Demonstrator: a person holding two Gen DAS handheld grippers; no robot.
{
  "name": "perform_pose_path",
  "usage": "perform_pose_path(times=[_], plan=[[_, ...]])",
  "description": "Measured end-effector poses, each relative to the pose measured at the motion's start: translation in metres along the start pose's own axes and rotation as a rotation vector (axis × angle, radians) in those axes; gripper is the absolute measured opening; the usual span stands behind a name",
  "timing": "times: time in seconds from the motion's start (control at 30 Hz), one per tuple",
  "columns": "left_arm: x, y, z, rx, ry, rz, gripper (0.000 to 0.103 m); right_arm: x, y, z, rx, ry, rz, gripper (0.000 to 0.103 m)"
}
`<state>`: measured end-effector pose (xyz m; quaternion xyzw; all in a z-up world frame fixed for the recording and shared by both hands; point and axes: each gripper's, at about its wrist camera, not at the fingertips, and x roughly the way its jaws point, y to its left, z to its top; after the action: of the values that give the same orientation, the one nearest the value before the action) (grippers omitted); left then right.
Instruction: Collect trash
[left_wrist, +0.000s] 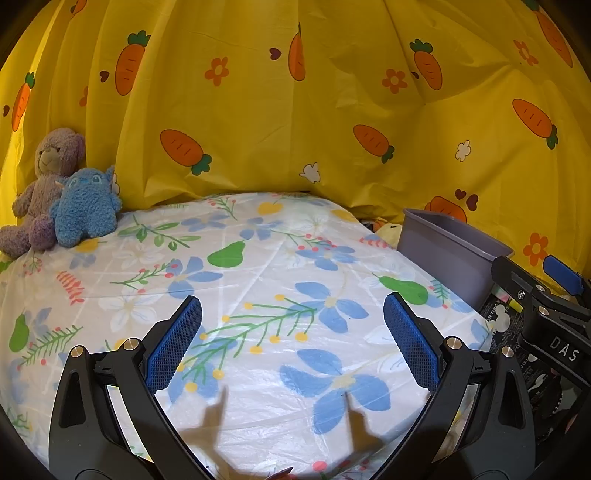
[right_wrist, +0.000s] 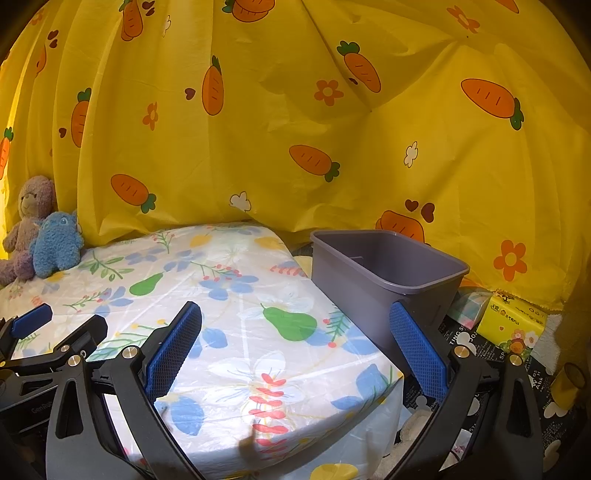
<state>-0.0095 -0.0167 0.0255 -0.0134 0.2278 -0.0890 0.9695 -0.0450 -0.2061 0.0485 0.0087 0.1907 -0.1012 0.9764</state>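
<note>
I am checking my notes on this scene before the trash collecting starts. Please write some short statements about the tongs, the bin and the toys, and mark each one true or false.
1. Both the left tongs and the right tongs are open and hold nothing. True.
2. The grey bin lies tipped on its side. False: it stands upright, with its opening facing up.
3. Two plush toys, a purple bear and a blue plush toy, sit at the far left of the table. True.
4. The backdrop curtain is plain blue. False: it is yellow with printed carrots and flowers.
5. A yellow tissue pack lies to the right of the bin. True.
</note>
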Motion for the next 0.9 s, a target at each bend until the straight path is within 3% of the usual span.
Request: perform_pose_path(times=[0.9], plan=[[-0.0007,0.0005,0.0006,0.000,-0.001,-0.001,0.097,-0.0003,0.0020,0.0003,0.000,0.001,-0.003,0.098]])
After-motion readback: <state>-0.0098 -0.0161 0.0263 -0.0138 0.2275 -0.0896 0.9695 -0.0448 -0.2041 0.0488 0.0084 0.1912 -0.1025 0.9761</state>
